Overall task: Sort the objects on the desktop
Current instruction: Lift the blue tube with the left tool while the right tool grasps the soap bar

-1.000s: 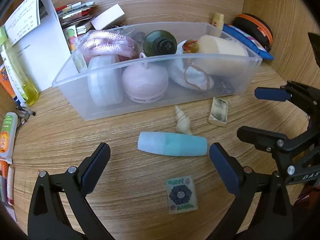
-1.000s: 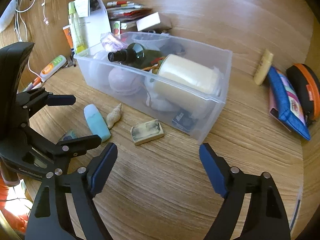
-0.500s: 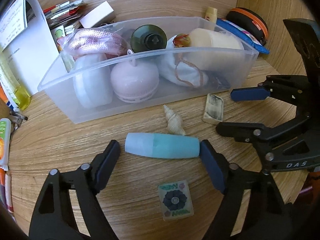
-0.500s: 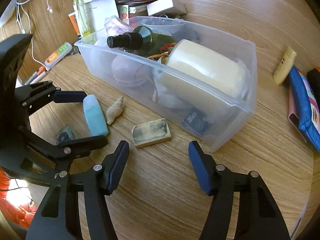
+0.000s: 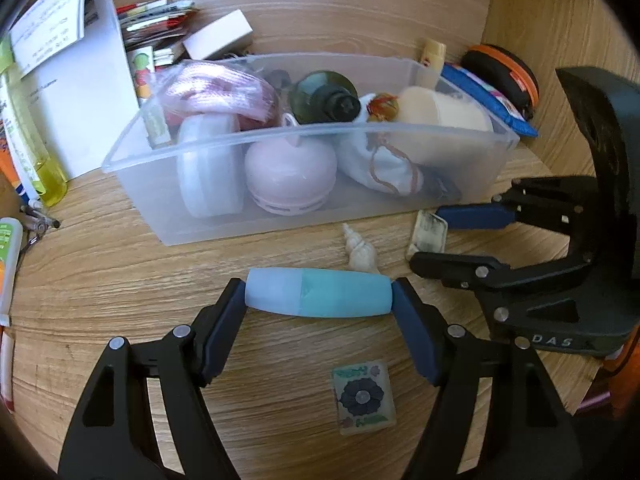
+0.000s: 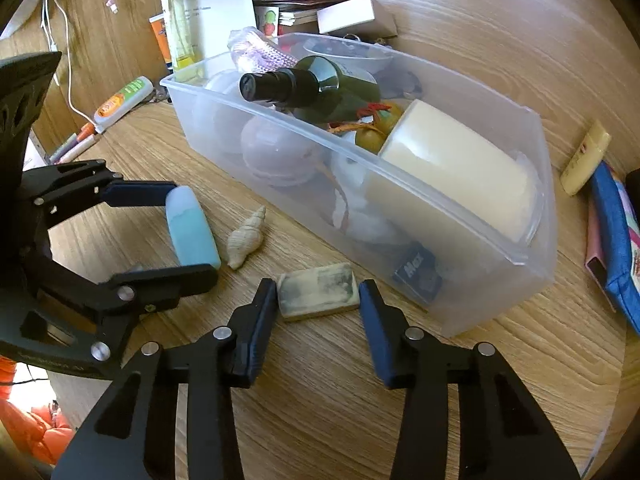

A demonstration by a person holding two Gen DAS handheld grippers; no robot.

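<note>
Left hand-held gripper (image 5: 318, 296) had its two blue pads pressed against both ends of a pale blue and turquoise plastic tube (image 5: 318, 293) lying flat on the wooden counter (image 5: 100, 280). One cream spiral seashell (image 5: 362, 250) lay just beyond the tube at 12 o'clock, between it and the clear plastic storage bin (image 5: 224, 222). One small square flower-printed tile (image 5: 362, 396) lay at 6 o'clock, between the fingers' bases. The right hand-held gripper (image 6: 318, 300) stood part open, straddling one worn cream rectangular block (image 6: 316, 288); whether its pads touched the block could not be told. The bin's near wall stood just beyond at 1 o'clock, holding one dark green bottle (image 6: 312, 86) and one cream cylinder (image 6: 456, 168).
</note>
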